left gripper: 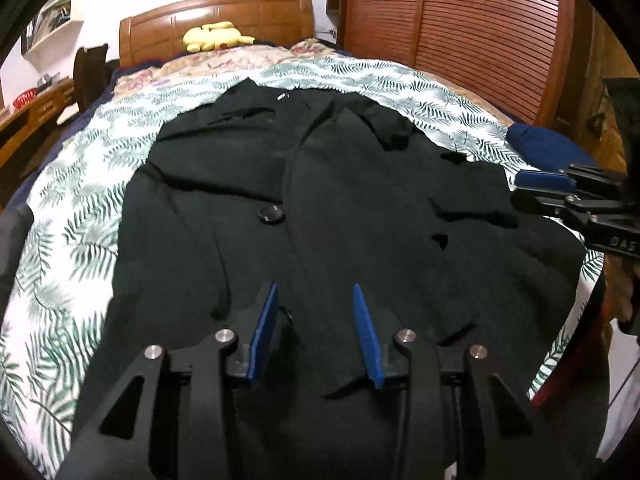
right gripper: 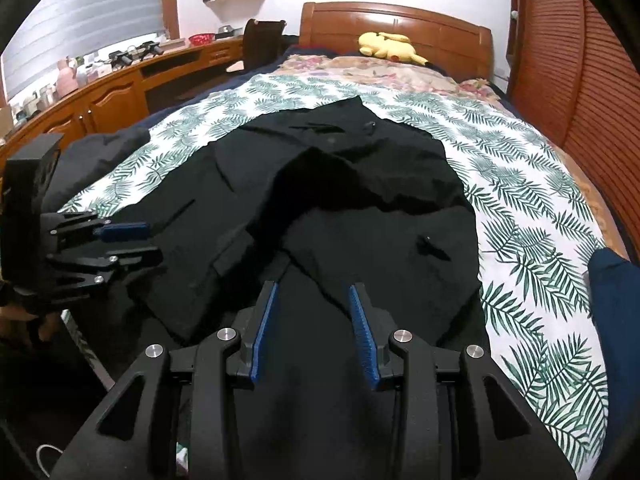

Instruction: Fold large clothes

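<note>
One desk (right gripper: 120,84) at far left, cluttered with small items, one red bowl (right gripper: 201,39) on it. One bed, one leaf-print sheet (left gripper: 72,216), one floral quilt (right gripper: 360,68) at the head. One black coat (left gripper: 320,200) spread flat mid-bed, front up, one round button (left gripper: 271,213) showing, its near hem under both grippers. Left gripper (left gripper: 316,292): jaws partly open above the coat, nothing between them. Right gripper (right gripper: 314,290): jaws partly open above the coat, gripping nothing. One yellow plush (left gripper: 216,36) against the headboard (left gripper: 216,16). One blue cushion (right gripper: 616,304) at the sheet's right edge. One slatted wardrobe (left gripper: 460,28) at right.
</note>
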The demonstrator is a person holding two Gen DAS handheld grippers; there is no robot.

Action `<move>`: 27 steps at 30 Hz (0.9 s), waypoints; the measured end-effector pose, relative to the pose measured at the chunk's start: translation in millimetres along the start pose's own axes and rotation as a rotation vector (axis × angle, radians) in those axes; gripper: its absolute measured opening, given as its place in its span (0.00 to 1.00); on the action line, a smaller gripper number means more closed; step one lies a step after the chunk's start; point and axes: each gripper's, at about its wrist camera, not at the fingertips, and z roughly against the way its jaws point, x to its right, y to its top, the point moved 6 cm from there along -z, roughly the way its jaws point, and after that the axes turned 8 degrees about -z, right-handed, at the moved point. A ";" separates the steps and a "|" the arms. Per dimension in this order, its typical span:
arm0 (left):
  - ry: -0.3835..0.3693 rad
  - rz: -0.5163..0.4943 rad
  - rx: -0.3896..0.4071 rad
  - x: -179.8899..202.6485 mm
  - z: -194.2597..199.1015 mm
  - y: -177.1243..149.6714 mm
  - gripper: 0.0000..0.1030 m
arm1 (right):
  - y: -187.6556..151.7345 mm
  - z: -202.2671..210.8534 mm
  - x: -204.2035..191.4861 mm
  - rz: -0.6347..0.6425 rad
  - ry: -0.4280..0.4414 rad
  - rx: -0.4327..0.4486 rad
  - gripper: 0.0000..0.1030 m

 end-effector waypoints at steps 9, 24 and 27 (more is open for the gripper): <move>0.008 -0.001 -0.072 6.2 -14.3 -17.6 0.36 | -12.0 -42.5 14.5 -0.028 -0.029 -0.029 0.39; 0.090 -0.054 -0.005 -47.9 40.5 25.7 0.03 | -28.4 -61.1 18.5 -0.023 -0.013 0.041 0.42; 0.149 -0.045 0.021 -73.2 56.6 35.9 0.03 | -30.0 -61.9 20.9 -0.044 0.010 0.047 0.43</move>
